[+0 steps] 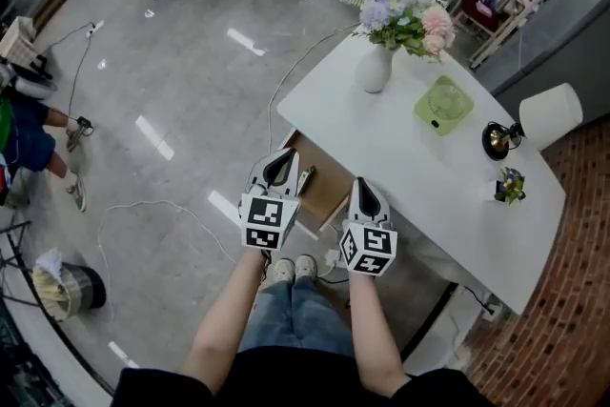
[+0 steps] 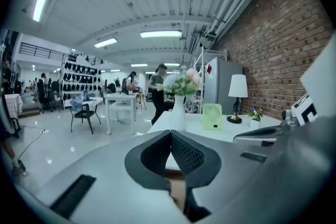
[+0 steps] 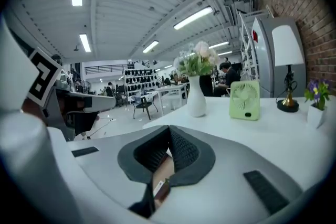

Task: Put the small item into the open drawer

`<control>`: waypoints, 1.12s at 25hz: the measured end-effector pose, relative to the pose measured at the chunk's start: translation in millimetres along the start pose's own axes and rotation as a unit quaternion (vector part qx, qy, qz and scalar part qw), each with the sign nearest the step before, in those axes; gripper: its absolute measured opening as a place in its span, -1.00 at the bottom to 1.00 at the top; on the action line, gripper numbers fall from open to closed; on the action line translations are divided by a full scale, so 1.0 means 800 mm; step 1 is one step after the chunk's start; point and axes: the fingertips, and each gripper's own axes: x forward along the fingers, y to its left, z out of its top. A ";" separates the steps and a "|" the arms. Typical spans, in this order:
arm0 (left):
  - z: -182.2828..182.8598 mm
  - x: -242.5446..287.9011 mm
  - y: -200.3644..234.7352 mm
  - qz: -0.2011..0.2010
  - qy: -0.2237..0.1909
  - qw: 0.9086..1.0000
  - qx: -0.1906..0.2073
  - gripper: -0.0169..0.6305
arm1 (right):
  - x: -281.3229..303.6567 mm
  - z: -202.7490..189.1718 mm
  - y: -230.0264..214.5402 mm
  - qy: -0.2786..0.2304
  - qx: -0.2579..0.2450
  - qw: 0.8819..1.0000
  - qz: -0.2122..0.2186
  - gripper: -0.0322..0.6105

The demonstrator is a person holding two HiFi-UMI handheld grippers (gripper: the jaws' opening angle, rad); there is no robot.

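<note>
An open wooden drawer (image 1: 322, 201) sticks out of the near edge of the white table (image 1: 410, 148). A small dark item (image 1: 305, 180) lies along its left side. My left gripper (image 1: 279, 169) hovers over the drawer's left part, and in the left gripper view its jaws (image 2: 170, 136) meet at the tips with nothing between them. My right gripper (image 1: 365, 193) is over the drawer's right edge, its jaws (image 3: 169, 134) also shut and empty. Below the right gripper's pads I see the drawer's wood and a small labelled piece (image 3: 159, 186).
On the table stand a white vase of flowers (image 1: 375, 70), a green fan (image 1: 443, 103), a lamp (image 1: 548, 114) and a small potted plant (image 1: 509, 186). A cable (image 1: 152, 210) trails on the floor at left. A brick wall (image 1: 572, 300) lies to the right.
</note>
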 end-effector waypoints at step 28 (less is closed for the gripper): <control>0.173 -0.096 -0.048 -0.023 -0.141 0.988 0.056 -0.88 | -0.134 0.195 -0.036 -0.185 -0.038 0.981 -0.030 -0.90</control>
